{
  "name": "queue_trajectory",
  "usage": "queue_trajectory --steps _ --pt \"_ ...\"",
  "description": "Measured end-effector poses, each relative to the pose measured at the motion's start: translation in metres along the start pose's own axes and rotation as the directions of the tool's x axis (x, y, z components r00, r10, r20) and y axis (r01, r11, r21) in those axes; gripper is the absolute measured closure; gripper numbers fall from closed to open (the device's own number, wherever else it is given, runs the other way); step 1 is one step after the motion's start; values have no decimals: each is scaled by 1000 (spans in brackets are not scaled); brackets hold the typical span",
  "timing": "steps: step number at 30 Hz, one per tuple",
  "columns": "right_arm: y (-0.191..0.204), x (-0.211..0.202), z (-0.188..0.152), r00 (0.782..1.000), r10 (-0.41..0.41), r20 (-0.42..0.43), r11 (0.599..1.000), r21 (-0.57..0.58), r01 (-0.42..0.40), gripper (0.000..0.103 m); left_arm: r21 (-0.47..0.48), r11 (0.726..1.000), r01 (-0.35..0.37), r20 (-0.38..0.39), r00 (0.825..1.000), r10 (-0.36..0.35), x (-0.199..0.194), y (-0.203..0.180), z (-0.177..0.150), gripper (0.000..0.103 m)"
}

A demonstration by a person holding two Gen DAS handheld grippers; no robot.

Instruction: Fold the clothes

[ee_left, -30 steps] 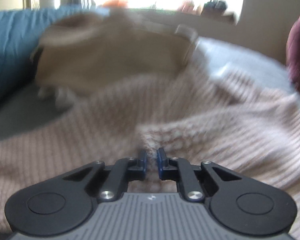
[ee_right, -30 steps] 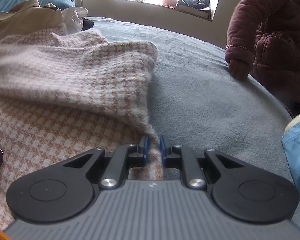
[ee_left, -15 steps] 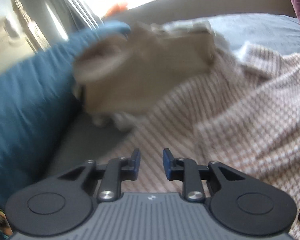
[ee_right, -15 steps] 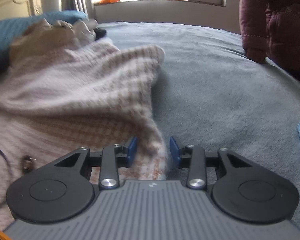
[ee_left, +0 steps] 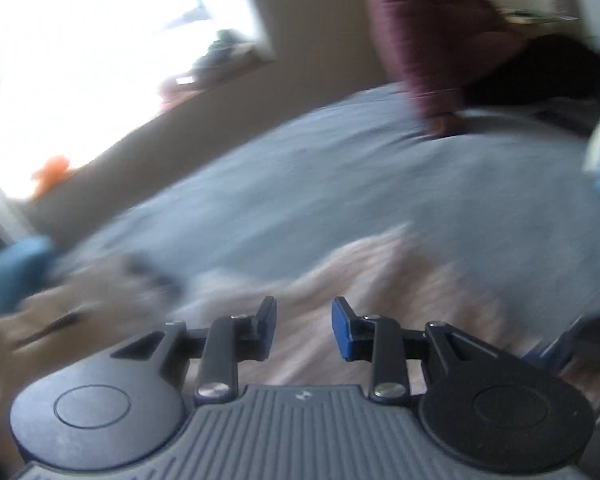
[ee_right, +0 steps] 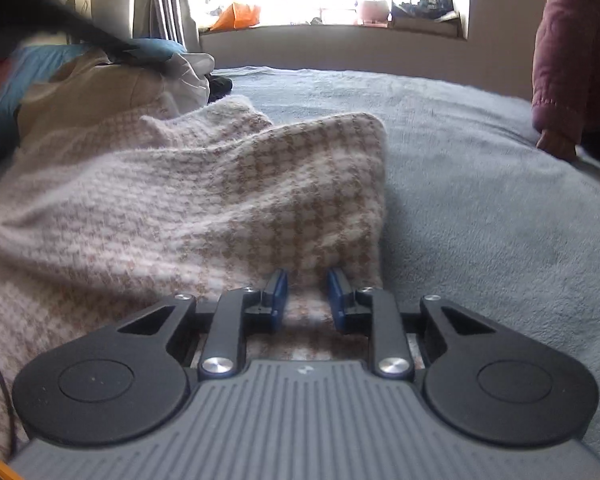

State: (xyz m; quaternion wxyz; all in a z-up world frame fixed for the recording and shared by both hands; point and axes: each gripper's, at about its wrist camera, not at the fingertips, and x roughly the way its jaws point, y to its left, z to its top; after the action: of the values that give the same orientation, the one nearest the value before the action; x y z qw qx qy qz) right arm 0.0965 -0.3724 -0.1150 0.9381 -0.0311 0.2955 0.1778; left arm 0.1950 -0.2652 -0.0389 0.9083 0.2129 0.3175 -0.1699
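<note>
My right claw (ee_right: 307, 295) is closing astride the houndstooth sweater's (ee_right: 204, 200) folded edge, not yet pinching it. The fold runs away toward twelve o'clock across the grey bed (ee_right: 480, 200). My left claw (ee_left: 304, 326) is opening, empty, above blurred sweater; the right is nearer.

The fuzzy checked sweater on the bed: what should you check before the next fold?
1. Left gripper empty, jaws opening, nothing between them: ok.
2. Right gripper over the checked sweater, jaws closing with fabric between them; pads pressing: cannot tell.
3. Sweater flat: not ok, one flap is folded over and bunched.
4. Free grey bedcover beside the sweater: ok.
5. Bystander's hand away from the sweater: ok.
6. Left view sharp: not ok, blurred.
</note>
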Motion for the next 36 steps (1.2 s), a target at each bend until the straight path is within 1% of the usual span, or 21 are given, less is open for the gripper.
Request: queue_trajectory --steps 1,4,5,8,10,12,13,15,17,20,22,24,25,28,29,32,36 --pt "-1 -1 -1 1000 4 5 1000 3 -4 82 5 998 57 -3 998 -57 9 -12 6 70" --pt "-7 -5 -2 1000 21 22 1000 21 -22 82 13 988 153 -51 987 -152 40 -35 10 71" --pt "-8 -8 -4 999 25 28 999 26 -26 82 6 990 144 -64 988 -143 50 -37 8 73" --pt "-12 -12 -7 998 39 41 998 41 -40 82 -21 997 72 -100 992 -73 79 -36 -1 74" --pt "-14 -12 -8 998 48 47 997 55 -51 82 -58 997 45 -88 995 -50 91 -21 -5 73" --pt "-15 -12 -9 997 51 50 997 58 -54 82 -86 996 15 -78 997 -22 100 -18 -6 72" --pt "-15 -12 -9 998 49 51 997 56 -52 82 -85 996 -10 -76 997 4 104 -20 -6 67" --pt "-13 -12 -9 998 41 52 998 45 -43 82 -81 996 -49 -81 996 43 114 -26 3 65" --pt "-12 -12 -10 998 36 54 999 38 -38 82 -90 992 -83 -84 994 76 122 -28 8 61" --pt "-12 -11 -10 998 36 56 999 37 -38 82 -99 989 -107 -92 991 98 128 -25 16 58" --pt "-10 -12 -11 998 36 58 999 37 -38 82 -126 986 -111 -102 990 98 125 -16 21 58" --pt "-9 -12 -12 998 32 59 999 31 -34 82 -156 981 -119 -95 990 106 113 -2 26 59" --pt "-8 -12 -12 998 29 60 999 27 -31 82 -176 976 -131 -93 989 116 103 10 26 61" --pt "-4 -12 -12 998 19 59 1000 15 -20 82 -251 954 -162 -96 985 142 69 52 25 61" --pt "-3 -12 -12 998 16 59 1000 11 -17 82 -260 950 -171 -92 984 152 55 65 21 61" --pt "0 -12 -12 998 5 56 1000 -1 -5 82 -245 948 -203 -78 979 189 4 106 1 61" --pt "8 -11 -12 999 -19 50 999 -33 21 82 -241 935 -259 -97 965 243 -79 151 -45 60"
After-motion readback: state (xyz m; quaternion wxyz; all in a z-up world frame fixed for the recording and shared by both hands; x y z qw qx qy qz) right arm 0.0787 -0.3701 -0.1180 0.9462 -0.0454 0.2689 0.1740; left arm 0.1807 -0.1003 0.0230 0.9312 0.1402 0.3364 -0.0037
